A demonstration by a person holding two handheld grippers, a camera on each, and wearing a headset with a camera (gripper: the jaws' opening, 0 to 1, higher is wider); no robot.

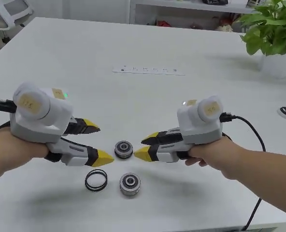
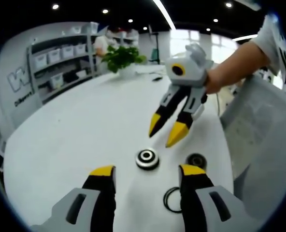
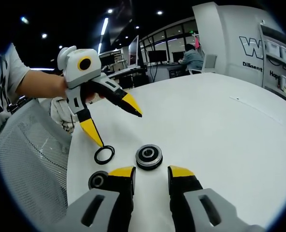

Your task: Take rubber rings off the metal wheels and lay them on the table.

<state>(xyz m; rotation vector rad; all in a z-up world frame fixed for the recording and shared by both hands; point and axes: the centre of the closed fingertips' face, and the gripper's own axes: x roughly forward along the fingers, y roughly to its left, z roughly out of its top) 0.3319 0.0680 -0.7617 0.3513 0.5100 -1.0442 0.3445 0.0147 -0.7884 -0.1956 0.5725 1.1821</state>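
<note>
— Head view?
— My left gripper (image 1: pixel 98 142): jaws wide. My right gripper (image 1: pixel 145 146): narrower. Both empty; wheel (image 1: pixel 123 149) on desk (image 1: pixel 133 96) between them.
— Left gripper view?
— Wheel dead ahead.
— Right gripper view?
— Same. I judge its ring (image 3: pixel 138 158) soft, stretchy; pinch the outer edge.

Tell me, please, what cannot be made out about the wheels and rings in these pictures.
Near wheel: left gripper view, lower part behind a jaw of the left gripper.
Loose ring: same view, half hidden by that jaw.
Whether the middle wheel carries rings: too small in every view.
Far strip: head view, too small.
</note>
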